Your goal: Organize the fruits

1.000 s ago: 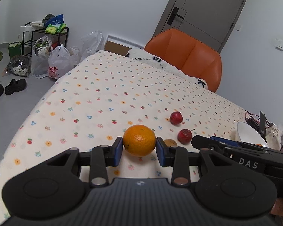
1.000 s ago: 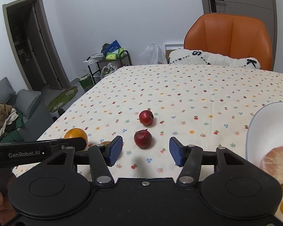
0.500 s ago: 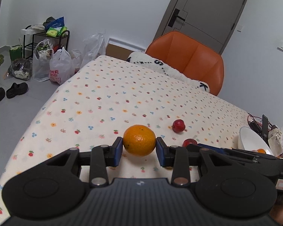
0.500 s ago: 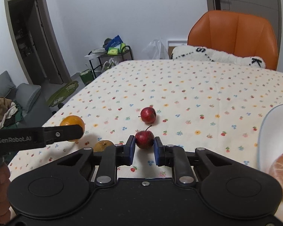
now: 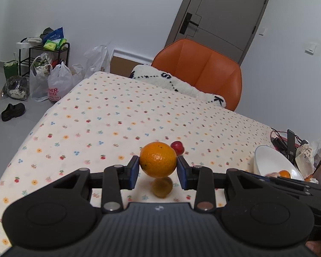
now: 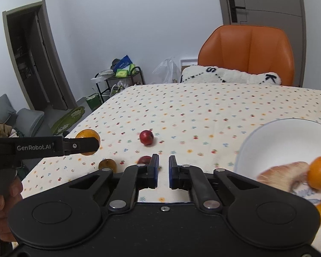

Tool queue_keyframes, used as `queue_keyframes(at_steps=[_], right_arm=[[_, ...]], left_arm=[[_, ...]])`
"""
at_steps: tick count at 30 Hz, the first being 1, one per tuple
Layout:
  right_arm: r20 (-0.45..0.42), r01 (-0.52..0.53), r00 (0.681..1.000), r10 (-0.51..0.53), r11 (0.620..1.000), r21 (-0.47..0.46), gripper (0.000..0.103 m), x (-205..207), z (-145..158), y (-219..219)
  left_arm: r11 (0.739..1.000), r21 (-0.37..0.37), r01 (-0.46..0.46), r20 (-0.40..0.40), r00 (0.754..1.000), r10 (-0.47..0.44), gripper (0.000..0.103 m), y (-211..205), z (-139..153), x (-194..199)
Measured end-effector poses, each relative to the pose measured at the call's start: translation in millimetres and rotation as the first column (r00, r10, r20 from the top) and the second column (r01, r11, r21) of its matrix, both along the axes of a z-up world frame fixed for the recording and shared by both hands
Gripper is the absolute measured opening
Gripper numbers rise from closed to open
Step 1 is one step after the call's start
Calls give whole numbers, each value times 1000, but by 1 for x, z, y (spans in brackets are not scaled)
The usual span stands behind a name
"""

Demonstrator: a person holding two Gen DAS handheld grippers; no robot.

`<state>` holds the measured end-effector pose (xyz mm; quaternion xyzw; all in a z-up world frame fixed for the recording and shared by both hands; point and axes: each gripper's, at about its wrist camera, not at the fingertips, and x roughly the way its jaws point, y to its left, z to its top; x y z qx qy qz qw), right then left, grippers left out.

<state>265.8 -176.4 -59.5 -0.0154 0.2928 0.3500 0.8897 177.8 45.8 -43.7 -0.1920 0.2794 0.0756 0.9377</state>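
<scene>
Red fruit [image 6: 144,160] slipped left of the right gripper's [image 6: 163,168] jaws.

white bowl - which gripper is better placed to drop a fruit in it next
Left. The left gripper is clamped on the orange, lifted off the cloth. The right gripper sits nearer the white bowl but is nearly shut on nothing; a red fruit lies beside it.

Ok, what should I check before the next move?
1. Left gripper clamped on the orange: ok.
2. Orange clear of the tablecloth: ok, it hangs above the small brown fruit.
3. Right gripper holding fruit: not ok, jaws nearly closed on nothing; the near red fruit sits outside its left finger.
4. Room in the white bowl: ok.
5. Far red fruit unobstructed: ok.
</scene>
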Motion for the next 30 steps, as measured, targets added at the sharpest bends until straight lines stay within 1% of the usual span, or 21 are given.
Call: queue_keyframes(at_steps=[4,6,7,8,12,17,20,21,22,27,29,30], right_arm=[[-13,14,1000,-13,1000,25,8,-1,0,-11],[-18,16,1000,-16,1000,24,10,0,-2,-11],[-24,17,1000,-17,1000,22,16,1,-3,-10],[-27,21,999,-20,1000,19,17,2,-4,-8],[-28,-5,1000,5,1000,17,29,3,-6,4],[-37,-26,999,26,1000,5,37,6,-10,24],[-36,-36,999,36,999,-5,46,7,-11,33],[-35,-39,999,39,999,-6,52,7,-12,36],[-32,-42,999,42,999,-8,55,7,-13,39],[-32,-58,998,57,998,-29,55,12,-20,52],[-36,-62,998,60,997,-40,54,13,-24,56],[-45,-70,997,68,996,-46,51,14,-26,58]], left_arm=[[1000,13,10,11,1000,-10,36,-9,4,-2],[1000,12,12,9,1000,-13,36,-11,4,-3],[1000,10,12,7,1000,-13,36,-11,3,-4],[1000,10,12,4,1000,-12,36,-10,2,-4],[1000,5,0,-4,1000,0,36,-3,-2,-7],[1000,6,-19,-7,1000,19,36,11,-4,-9],[1000,4,-28,-12,1000,28,36,18,-6,-8],[1000,3,-31,-15,999,31,36,20,-7,-8],[999,2,-34,-19,999,34,36,22,-7,-8],[999,2,-42,-25,999,42,36,29,-9,-7],[999,3,-45,-26,999,45,36,31,-9,-7],[999,5,-46,-25,999,47,36,31,-9,-7]])
